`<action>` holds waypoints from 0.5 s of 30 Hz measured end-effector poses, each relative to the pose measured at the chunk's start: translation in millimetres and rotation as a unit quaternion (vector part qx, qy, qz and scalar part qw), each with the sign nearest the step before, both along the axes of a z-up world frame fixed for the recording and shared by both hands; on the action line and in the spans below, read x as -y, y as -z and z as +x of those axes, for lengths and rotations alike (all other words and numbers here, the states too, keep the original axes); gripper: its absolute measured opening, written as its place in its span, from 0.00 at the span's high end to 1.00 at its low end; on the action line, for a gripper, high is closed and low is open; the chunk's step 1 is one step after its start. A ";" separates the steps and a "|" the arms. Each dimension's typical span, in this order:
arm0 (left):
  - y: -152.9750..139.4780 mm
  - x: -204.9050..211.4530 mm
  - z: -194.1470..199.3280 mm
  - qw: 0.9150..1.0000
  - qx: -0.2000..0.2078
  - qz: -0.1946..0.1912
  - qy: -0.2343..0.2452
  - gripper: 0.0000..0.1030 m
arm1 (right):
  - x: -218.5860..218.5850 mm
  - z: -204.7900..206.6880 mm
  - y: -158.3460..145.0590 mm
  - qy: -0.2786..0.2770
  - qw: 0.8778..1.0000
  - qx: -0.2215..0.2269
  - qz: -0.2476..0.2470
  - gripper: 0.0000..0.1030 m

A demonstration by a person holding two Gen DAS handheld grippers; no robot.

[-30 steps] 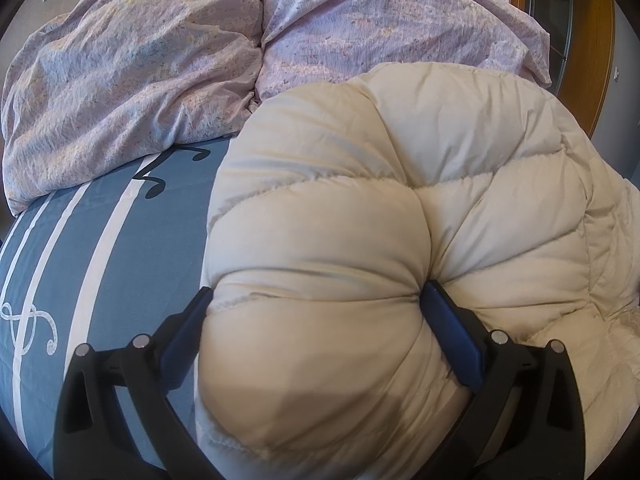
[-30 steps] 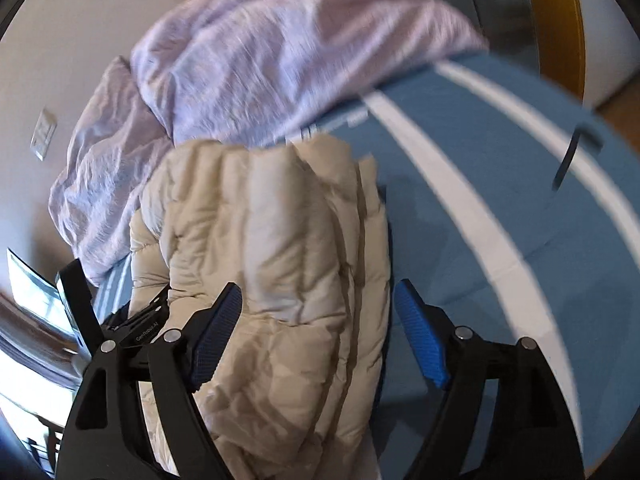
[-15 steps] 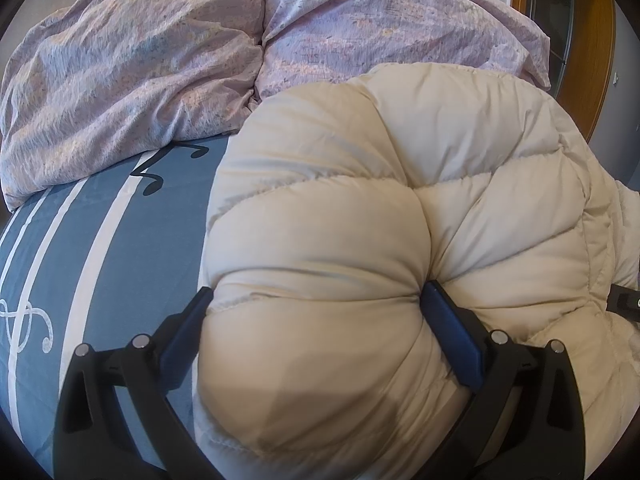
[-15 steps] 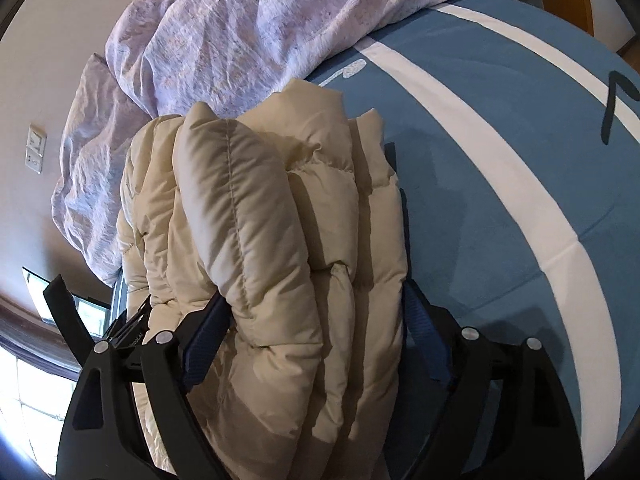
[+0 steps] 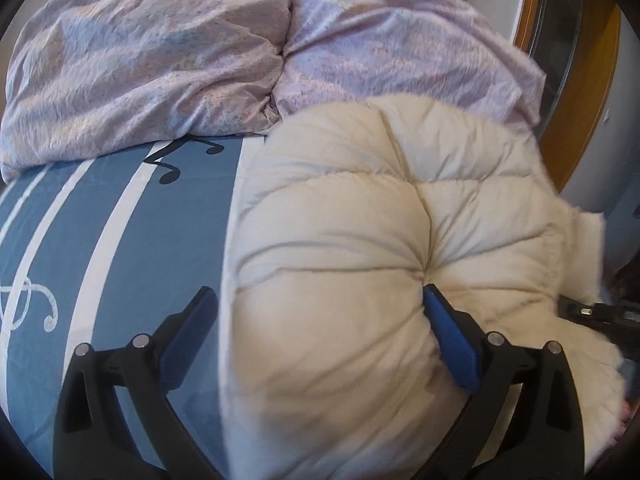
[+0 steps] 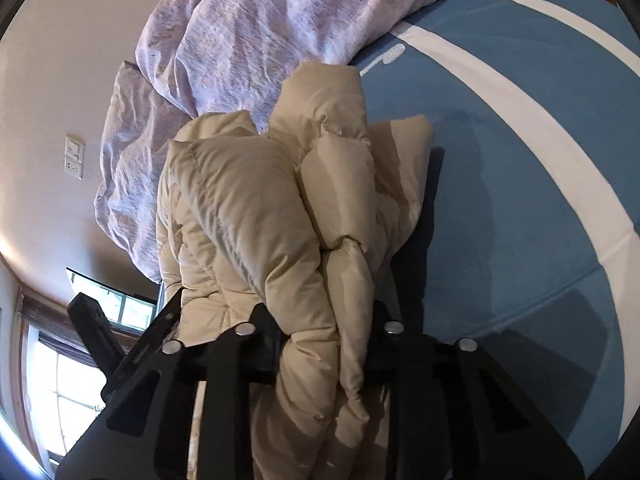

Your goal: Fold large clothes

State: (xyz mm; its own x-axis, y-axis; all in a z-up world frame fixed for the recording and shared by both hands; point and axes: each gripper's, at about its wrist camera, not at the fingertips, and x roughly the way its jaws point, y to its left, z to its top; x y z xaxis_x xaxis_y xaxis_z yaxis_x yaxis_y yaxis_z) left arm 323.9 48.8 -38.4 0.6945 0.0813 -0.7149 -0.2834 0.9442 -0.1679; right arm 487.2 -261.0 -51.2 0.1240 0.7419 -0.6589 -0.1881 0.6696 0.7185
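A cream quilted puffer jacket (image 5: 360, 240) lies bunched on the blue striped bed sheet (image 5: 120, 240). My left gripper (image 5: 320, 312) straddles a thick fold of it with both pads pressing into the padding. In the right wrist view the jacket (image 6: 280, 220) stands up in folded layers, and my right gripper (image 6: 324, 340) is shut on those layers, lifting them above the sheet (image 6: 520, 200). The left gripper's body shows at the lower left of the right wrist view (image 6: 104, 332).
A rumpled lilac duvet (image 5: 240, 52) is heaped at the head of the bed, also in the right wrist view (image 6: 260, 32). A wooden frame (image 5: 580, 92) stands at the right. A wall socket (image 6: 74, 156) and a window (image 6: 60, 380) are on the left.
My right gripper has closed from open around the jacket's edge to shut on its layers and raised them. The left gripper has kept its hold while the jacket shifted slightly right.
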 end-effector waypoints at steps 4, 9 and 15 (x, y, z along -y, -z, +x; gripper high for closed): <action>-13.5 -16.2 -16.8 1.000 0.007 -0.016 0.008 0.03 | -4.2 3.7 -2.7 0.003 1.000 0.005 -0.004 0.78; -20.3 -18.8 -29.4 1.000 0.006 0.006 0.018 0.03 | -6.5 8.4 0.7 0.015 1.000 0.002 -0.004 0.79; -17.8 -20.3 -31.4 1.000 0.001 0.006 0.026 0.03 | -9.0 10.0 -1.0 0.015 1.000 0.003 -0.015 0.79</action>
